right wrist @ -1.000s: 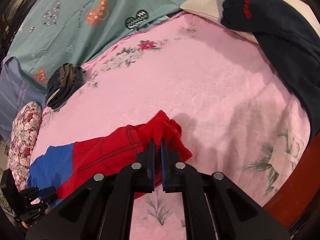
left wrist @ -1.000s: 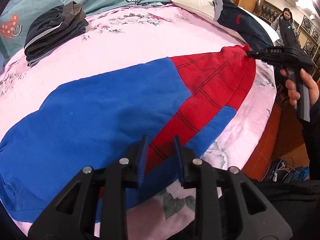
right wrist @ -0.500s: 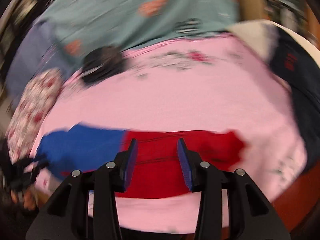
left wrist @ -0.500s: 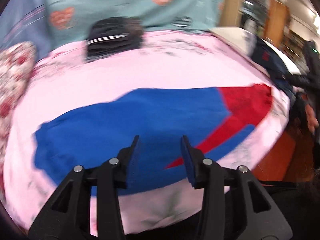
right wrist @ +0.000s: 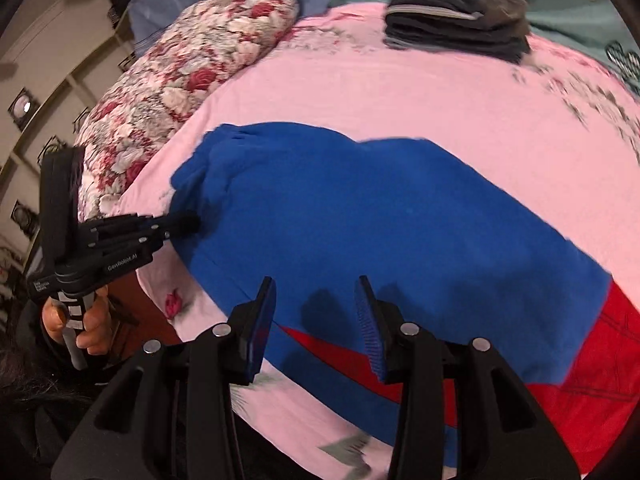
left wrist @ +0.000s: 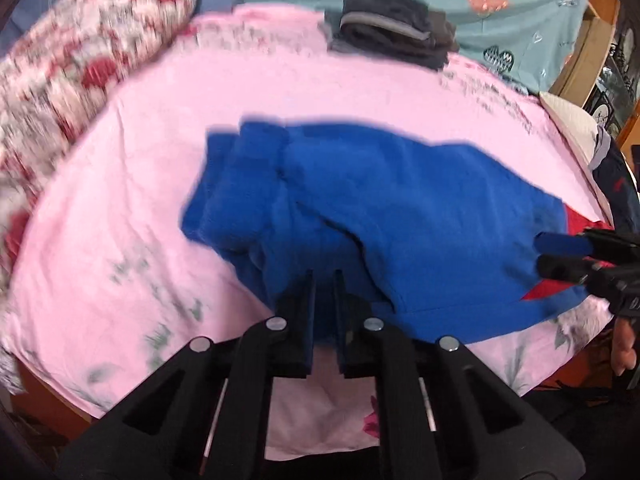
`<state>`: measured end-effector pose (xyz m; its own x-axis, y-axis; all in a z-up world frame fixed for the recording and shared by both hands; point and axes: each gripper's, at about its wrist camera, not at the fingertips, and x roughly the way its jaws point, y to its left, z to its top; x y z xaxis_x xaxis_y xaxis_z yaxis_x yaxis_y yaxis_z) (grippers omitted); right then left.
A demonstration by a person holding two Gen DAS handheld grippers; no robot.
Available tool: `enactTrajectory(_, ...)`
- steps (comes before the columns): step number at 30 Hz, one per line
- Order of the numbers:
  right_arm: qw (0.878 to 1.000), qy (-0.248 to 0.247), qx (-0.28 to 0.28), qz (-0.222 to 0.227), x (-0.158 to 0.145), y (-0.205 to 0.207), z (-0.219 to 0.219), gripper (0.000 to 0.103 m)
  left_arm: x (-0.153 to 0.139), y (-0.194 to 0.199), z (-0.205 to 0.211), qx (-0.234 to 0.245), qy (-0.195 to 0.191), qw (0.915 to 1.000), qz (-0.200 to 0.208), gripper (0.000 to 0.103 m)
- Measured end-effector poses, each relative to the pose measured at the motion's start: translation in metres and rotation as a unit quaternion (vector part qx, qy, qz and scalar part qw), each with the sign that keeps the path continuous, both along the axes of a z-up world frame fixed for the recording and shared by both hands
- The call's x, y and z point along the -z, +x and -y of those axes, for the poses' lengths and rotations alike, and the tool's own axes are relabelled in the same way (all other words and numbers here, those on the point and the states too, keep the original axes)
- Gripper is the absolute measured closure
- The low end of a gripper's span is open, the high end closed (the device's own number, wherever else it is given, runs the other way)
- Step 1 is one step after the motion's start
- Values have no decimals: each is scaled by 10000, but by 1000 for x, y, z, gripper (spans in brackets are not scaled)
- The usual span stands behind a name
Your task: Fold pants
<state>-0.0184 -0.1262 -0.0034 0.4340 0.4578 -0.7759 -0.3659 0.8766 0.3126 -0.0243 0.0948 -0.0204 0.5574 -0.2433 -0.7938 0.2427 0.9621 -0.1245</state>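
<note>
Left gripper (left wrist: pixel 322 300): black fingers (left wrist: pixel 298 312) nearly together, pinching the near edge of the blue-and-red fabric pants (left wrist: pixel 400 216) near the bunched blue end. Right gripper (right wrist: pixel 316 316): blue-padded fingers (right wrist: pixel 370 320) spread wide, holding nothing, poised just above the blue cloth beside the red section. Pants spread flat across the pink floral bedsheet (right wrist: pixel 400 92). Readable on left gripper body, right wrist view: "GenRobot.AI".

Left wrist view: motion blur smears floral pillow (left wrist: pixel 80 80) and folded dark clothes (left wrist: pixel 392 36) | pants (left wrist: pixel 400 216) red section mostly hidden under blue fold | right gripper (left wrist: pixel 556 256) body cut off at frame edge | right wrist view: pants (right wrist: pixel 380 232) red part cropped at edge
</note>
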Motion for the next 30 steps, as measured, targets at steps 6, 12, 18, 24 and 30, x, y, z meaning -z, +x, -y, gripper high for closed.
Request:
enactTrajectory(6, 9983, -404, -220, -347, 27, -2, -12, 61, 16, 22, 4, -81, 475, 9985, -251, 88)
enactTrajectory(12, 9998, 27, 168, 94, -27, 19, 36, 58, -34, 0, 18, 254, 304, 9983, 421, 81)
enactTrajectory(18, 9967, 506, 394, -495, -33, 106, 81, 55, -44, 15, 87, 858, 288, 9936, 669, 62)
enactTrajectory(24, 9859, 472, 231, -1592, 20, 178, 71, 55, 12, 48, 126, 1136, 483, 9923, -9, 64)
enactTrajectory(30, 9605, 926, -377, -2596, 44, 175, 62, 53, 18, 50, 117, 1096, 472, 9928, -121, 64)
